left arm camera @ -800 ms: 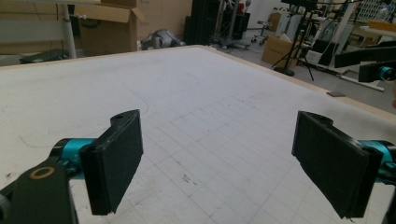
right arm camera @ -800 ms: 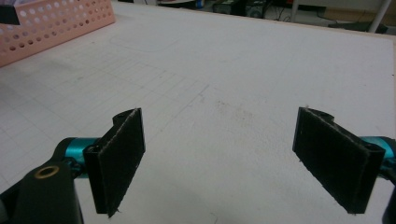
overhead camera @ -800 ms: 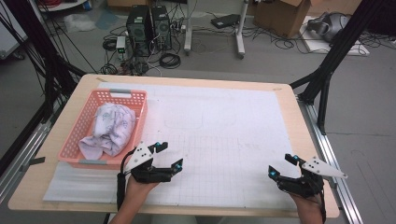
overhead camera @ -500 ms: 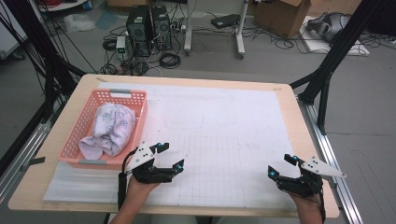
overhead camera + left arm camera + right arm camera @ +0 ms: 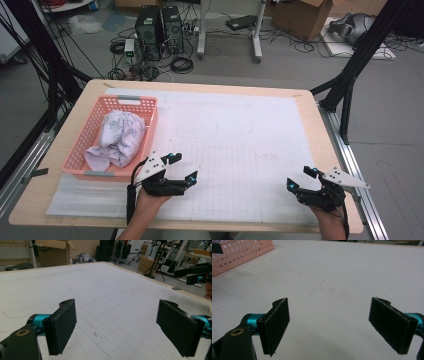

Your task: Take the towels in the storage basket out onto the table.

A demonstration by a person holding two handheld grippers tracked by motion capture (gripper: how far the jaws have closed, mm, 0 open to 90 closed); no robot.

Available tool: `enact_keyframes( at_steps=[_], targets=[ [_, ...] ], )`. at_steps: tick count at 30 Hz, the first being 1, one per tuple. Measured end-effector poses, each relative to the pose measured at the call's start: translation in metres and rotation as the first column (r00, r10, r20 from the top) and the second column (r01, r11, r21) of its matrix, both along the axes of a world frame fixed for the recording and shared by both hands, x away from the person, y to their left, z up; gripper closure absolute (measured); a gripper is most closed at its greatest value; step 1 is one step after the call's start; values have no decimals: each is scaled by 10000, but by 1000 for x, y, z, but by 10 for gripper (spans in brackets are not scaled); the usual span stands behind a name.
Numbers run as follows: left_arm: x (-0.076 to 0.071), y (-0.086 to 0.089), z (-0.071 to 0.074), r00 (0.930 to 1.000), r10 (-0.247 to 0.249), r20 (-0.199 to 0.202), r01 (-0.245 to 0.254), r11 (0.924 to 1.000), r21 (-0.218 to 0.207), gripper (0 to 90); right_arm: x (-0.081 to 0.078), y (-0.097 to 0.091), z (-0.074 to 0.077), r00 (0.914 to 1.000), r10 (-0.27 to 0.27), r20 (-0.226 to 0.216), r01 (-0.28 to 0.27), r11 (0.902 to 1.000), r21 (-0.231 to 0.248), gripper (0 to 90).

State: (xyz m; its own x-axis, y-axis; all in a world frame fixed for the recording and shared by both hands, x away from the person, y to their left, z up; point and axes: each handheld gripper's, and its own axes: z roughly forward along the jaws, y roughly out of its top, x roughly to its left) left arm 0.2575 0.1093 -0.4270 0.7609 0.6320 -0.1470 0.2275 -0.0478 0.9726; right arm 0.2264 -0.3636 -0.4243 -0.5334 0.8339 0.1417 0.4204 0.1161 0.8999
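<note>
Left gripper point(image 5: 181, 168) and right gripper point(image 5: 300, 178): jaws spread wide, empty, above gridded mat point(image 5: 240, 150). Crumpled cloth point(image 5: 117, 137) lies in pink basket point(image 5: 80, 150).

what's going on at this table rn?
A person holds the left gripper and the right gripper over the near edge of the white mat, both open with nothing between the jaws. A crumpled pale cloth lies in the pink basket at the left, not yet touched.

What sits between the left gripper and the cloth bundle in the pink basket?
The basket's near wall: the cloth bundle lies inside behind it. The left gripper, jaws open, hovers beside the basket's near right corner, so reach over the rim.
</note>
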Motion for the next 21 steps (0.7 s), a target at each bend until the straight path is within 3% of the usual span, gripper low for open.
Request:
enact_keyframes(
  at_steps=[3,7,14,21],
  targets=[
    [-2,-1,3,10000,-41,57,41,10000,-59,168,-2,2,2,10000,1,-30,-1,9999,-132,159],
    [-4,1,12,9998,-101,159,104,9998,-165,169,-4,4,5,9993,-15,381,31,9992,-410,159],
    [-5,7,33,9989,-105,468,115,9997,-196,169,-4,4,6,9991,-30,413,45,9993,-371,159],
    [4,20,58,9974,-4,720,12,9999,-114,169,-4,2,8,9985,-37,547,55,9994,-342,159]
  ],
)
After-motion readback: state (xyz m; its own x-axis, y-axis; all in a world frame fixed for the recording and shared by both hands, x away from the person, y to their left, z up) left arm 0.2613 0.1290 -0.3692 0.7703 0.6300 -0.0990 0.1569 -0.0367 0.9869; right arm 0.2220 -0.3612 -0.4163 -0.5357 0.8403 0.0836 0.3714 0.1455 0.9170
